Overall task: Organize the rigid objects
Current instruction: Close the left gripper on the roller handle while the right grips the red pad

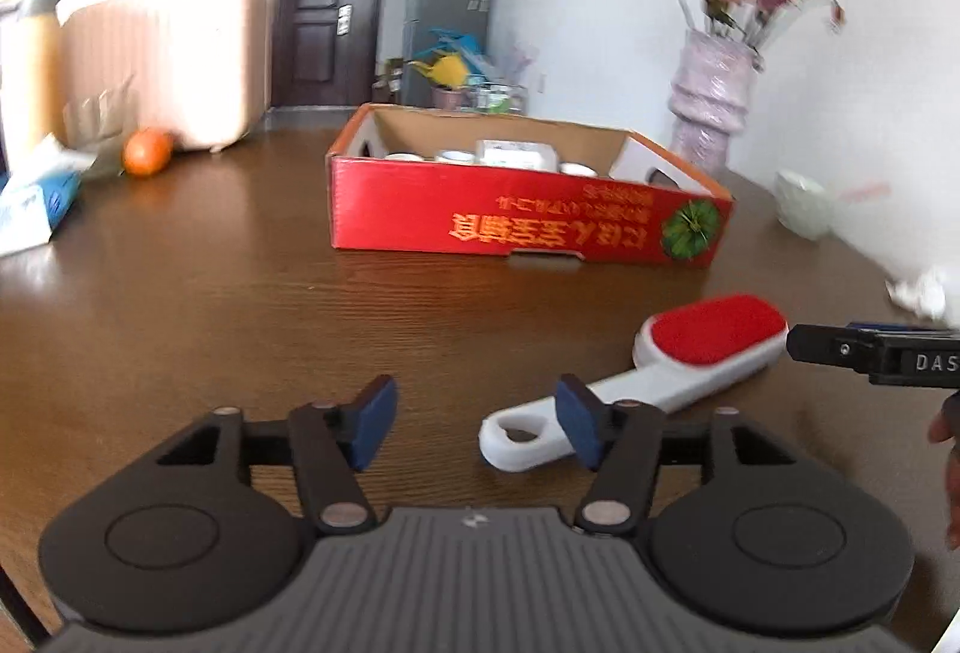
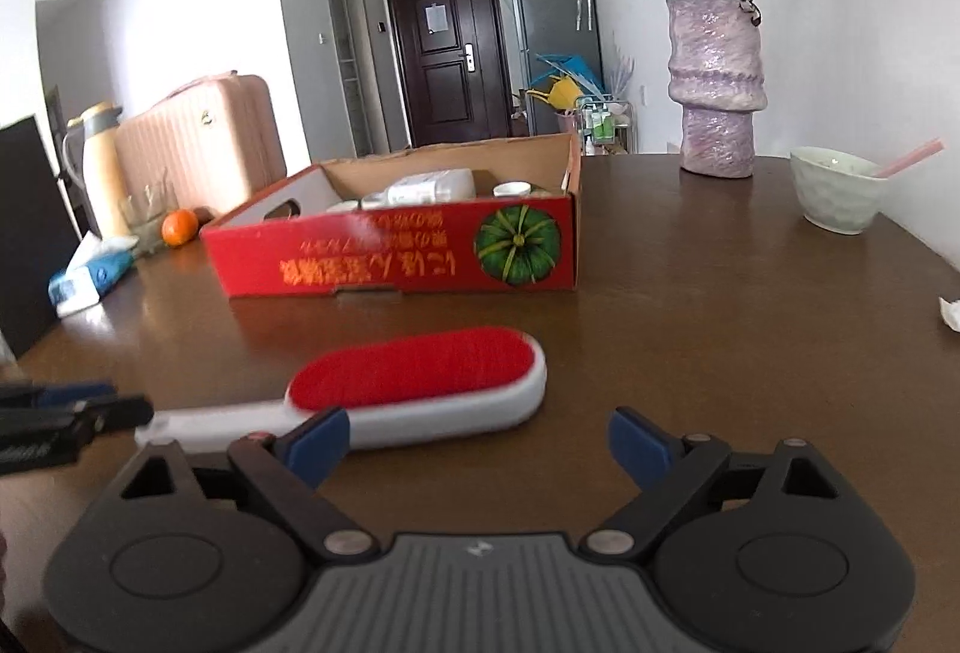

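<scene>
A white lint brush with a red pad lies flat on the brown table; it also shows in the right wrist view. My left gripper is open and empty, with the brush's looped handle end just beside its right fingertip. My right gripper is open and empty, just behind the brush head; its left fingertip overlaps the brush in view. A red cardboard box holding white cups and a bottle stands further back; it also shows in the right wrist view.
A purple vase of dried roses and a pale bowl with a pink straw stand at the back right. An orange, a tissue pack, a thermos and a pink suitcase are at the left. Crumpled paper lies at the right.
</scene>
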A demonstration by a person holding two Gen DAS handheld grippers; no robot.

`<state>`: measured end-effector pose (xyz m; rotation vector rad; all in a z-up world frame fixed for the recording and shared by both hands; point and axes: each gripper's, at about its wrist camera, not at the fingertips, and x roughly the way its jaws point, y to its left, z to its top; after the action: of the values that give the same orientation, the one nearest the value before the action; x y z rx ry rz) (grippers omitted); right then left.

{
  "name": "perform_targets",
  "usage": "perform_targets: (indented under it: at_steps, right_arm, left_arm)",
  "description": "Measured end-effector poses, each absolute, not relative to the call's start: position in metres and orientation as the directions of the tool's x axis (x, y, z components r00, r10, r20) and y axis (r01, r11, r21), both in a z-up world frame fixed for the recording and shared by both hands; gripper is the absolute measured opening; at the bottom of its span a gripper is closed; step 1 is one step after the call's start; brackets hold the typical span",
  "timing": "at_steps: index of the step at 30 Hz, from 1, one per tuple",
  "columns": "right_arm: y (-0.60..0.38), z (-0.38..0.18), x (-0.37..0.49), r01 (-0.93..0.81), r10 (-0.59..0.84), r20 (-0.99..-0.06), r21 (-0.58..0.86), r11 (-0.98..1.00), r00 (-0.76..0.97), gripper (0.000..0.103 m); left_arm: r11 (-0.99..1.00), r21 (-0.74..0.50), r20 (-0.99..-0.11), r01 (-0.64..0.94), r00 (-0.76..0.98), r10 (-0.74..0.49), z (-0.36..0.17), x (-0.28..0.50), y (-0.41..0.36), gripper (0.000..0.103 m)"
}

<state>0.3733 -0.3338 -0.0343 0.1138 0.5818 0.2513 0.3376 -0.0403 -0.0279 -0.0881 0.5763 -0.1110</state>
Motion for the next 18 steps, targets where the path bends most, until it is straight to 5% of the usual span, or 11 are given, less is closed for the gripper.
perform_targets:
  at_steps: [3,7,12,18]
  right_arm:
    - [-0.342,-0.032,0.395,-0.199,0.298,-0.522,0.238,0.951,0.799,0.088]
    - [-0.355,-0.043,0.429,-0.177,0.354,-0.549,0.349,0.92,0.758,0.078]
    - [-0.366,-0.061,0.446,-0.145,0.443,-0.53,0.51,0.848,0.723,0.05]
    - [-0.364,-0.06,0.423,-0.149,0.437,-0.536,0.497,0.855,0.722,0.048]
  left_arm:
    - [0.984,-0.171,-0.558,0.056,0.817,-0.144,-0.026,0.343,-0.032,0.058]
    - [0.974,-0.223,-0.604,0.032,0.78,-0.164,-0.033,0.347,-0.027,0.035]
    - [0.969,-0.243,-0.608,0.041,0.772,-0.185,-0.038,0.347,-0.032,0.024]
    - [0.97,-0.241,-0.616,0.019,0.769,-0.168,-0.038,0.342,-0.033,0.017]
